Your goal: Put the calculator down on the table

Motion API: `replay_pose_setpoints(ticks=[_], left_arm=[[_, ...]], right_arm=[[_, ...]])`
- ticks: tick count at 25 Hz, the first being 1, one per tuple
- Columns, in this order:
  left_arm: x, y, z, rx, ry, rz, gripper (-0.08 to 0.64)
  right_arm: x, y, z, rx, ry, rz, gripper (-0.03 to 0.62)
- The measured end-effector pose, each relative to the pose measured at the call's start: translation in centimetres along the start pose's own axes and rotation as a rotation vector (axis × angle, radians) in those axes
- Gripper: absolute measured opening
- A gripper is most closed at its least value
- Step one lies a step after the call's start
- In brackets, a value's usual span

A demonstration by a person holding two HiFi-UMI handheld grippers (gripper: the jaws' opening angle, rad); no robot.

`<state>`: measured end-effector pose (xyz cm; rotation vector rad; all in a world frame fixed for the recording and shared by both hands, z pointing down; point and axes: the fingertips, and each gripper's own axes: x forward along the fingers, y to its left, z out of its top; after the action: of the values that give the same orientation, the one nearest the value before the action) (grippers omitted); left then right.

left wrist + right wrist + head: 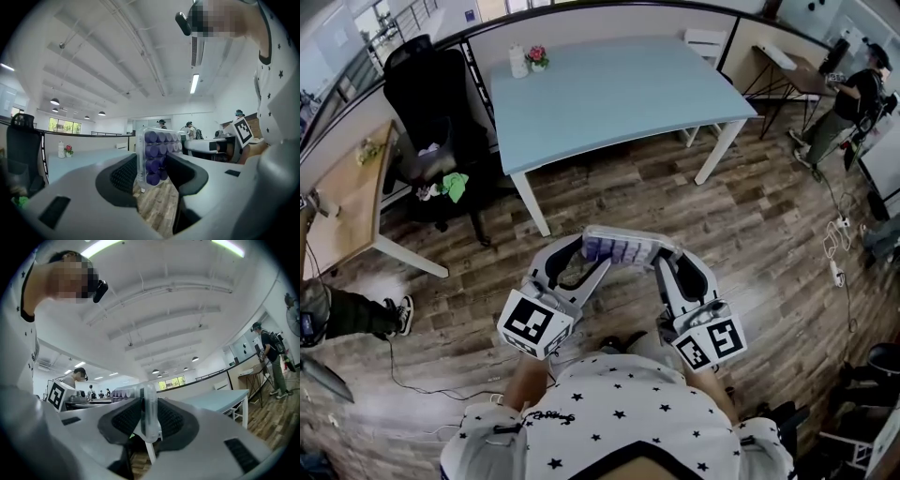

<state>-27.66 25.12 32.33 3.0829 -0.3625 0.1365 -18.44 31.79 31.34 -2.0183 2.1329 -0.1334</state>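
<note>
The calculator, pinched at either end in the jaws of the left gripper and the right gripper, was held level short of the pale-blue bench, over which it was best carried and lowered flat before either grip was eased.

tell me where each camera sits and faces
head view: on the person's head, facing down at the calculator between left tool and right tool; starred shirt shows.
left gripper view: on the left tool, along its jaws at the calculator's purple keys; shirt at right.
right gripper view: on the right tool, seeing the calculator edge-on; shirt at left.
shared: all show the blue table.
</note>
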Motion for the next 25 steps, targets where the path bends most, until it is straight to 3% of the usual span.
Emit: replay_pose_setpoints(ticks=[6, 15, 25], left_arm=[[0.8, 0.4, -0.4, -0.011, 0.008, -0.002, 0.212], [2.8, 2.1, -0.1, -0.023, 0.015, 0.082, 0.212], [8.0, 3.1, 0.6, -0.005, 0.023, 0.146, 0.212]], right_arm=[[0.4, -0.8, -0.3, 0.008, 0.011, -0.01, 0.098], [3.3, -2.9, -0.1, 0.024, 0.03, 0.079, 0.098], [5.8, -8.2, 0.8, 0.045, 0.022, 0.136, 0.098]])
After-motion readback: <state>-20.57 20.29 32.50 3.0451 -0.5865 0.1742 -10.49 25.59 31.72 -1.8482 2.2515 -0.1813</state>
